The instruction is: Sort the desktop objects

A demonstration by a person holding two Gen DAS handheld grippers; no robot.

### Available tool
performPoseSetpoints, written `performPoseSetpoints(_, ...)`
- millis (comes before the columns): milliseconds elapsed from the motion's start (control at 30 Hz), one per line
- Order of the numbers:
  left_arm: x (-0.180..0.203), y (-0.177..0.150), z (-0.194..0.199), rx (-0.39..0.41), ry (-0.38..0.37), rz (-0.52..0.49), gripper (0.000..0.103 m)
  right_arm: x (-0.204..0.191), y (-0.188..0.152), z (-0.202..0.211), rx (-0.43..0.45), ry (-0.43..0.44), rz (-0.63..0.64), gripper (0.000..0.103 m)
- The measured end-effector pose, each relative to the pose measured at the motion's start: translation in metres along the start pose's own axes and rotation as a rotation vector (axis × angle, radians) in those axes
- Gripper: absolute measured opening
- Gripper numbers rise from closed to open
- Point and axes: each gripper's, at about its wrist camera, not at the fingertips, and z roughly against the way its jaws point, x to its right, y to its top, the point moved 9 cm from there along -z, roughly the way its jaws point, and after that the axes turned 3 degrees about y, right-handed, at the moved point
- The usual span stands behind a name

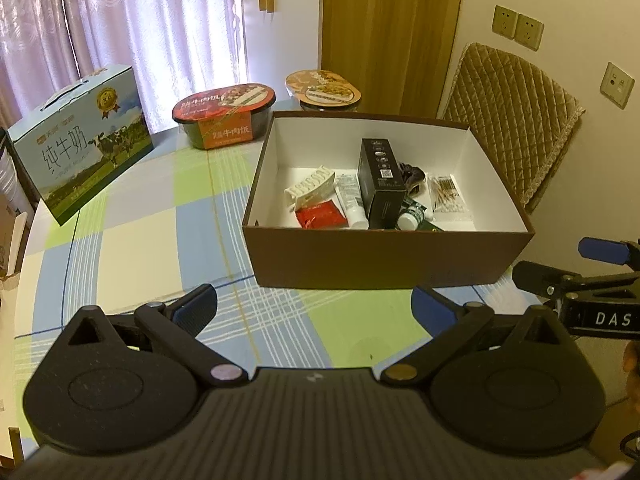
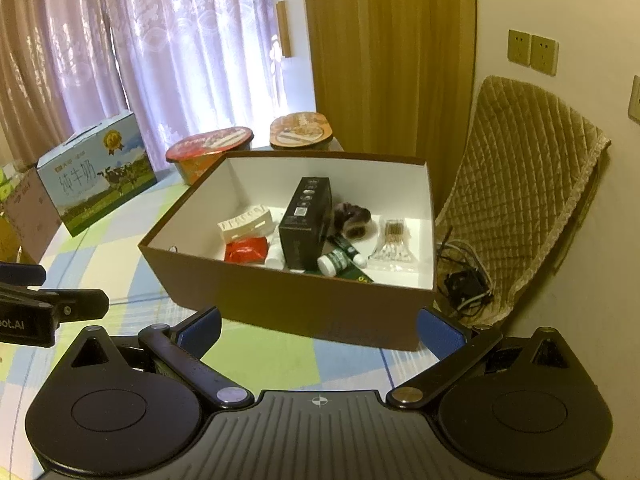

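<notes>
A brown cardboard box (image 1: 384, 256) with a white inside stands on the checked tablecloth; it also shows in the right wrist view (image 2: 296, 304). Inside lie a black carton (image 1: 380, 182), a white clip (image 1: 310, 188), a red packet (image 1: 320, 216), a white tube (image 1: 352, 200), a small green-labelled bottle (image 1: 412, 216), a dark hair tie (image 1: 414, 176) and a bag of cotton swabs (image 1: 446, 196). My left gripper (image 1: 314, 306) is open and empty, just in front of the box. My right gripper (image 2: 318, 328) is open and empty at the box's near wall.
A blue milk carton (image 1: 84, 140) stands at the left. Two instant meal bowls, red (image 1: 224, 114) and orange (image 1: 322, 88), sit behind the box. A padded chair (image 1: 508, 120) stands right of the table, with a cable and adapter (image 2: 464, 280) on its seat.
</notes>
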Motion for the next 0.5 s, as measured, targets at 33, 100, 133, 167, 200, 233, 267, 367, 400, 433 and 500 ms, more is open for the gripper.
performPoseSetpoints(33,-0.001,-0.001,0.0,-0.002,0.001,0.0,0.102,-0.001,-0.001,0.0,-0.004,0.0,0.0,0.101)
performPoseSetpoints(100,-0.001,-0.004,0.001,-0.006,0.002,0.001,0.102,-0.003,-0.003,-0.001,-0.01,0.001,0.0,0.101)
performPoseSetpoints(133,-0.002,-0.005,0.001,-0.008,0.003,0.001,0.102,-0.005,-0.005,-0.002,-0.014,0.004,0.003,0.101)
performPoseSetpoints(167,-0.002,-0.006,0.001,-0.009,0.004,0.001,0.102,-0.007,-0.006,-0.002,-0.017,0.006,0.008,0.101)
performPoseSetpoints(200,-0.002,-0.007,0.001,-0.01,0.006,0.001,0.102,-0.009,-0.007,-0.003,-0.018,0.005,0.012,0.101)
performPoseSetpoints(233,-0.003,-0.008,0.002,-0.01,0.008,0.001,0.102,-0.01,-0.008,-0.003,-0.02,0.005,0.016,0.101)
performPoseSetpoints(267,-0.003,-0.009,0.002,-0.011,0.008,0.002,0.102,-0.01,-0.009,-0.003,-0.022,0.004,0.018,0.101)
performPoseSetpoints(367,-0.005,-0.012,0.002,-0.015,0.01,0.005,0.102,-0.012,-0.012,-0.005,-0.028,0.002,0.019,0.101)
performPoseSetpoints(400,-0.006,-0.013,0.002,-0.017,0.01,0.005,0.102,-0.012,-0.013,-0.005,-0.03,0.002,0.017,0.101)
performPoseSetpoints(433,-0.007,-0.013,0.001,-0.018,0.012,0.004,0.102,-0.012,-0.013,-0.006,-0.032,0.002,0.015,0.101)
performPoseSetpoints(500,-0.007,-0.015,0.001,-0.022,0.014,0.003,0.102,-0.012,-0.014,-0.006,-0.035,0.0,0.013,0.101)
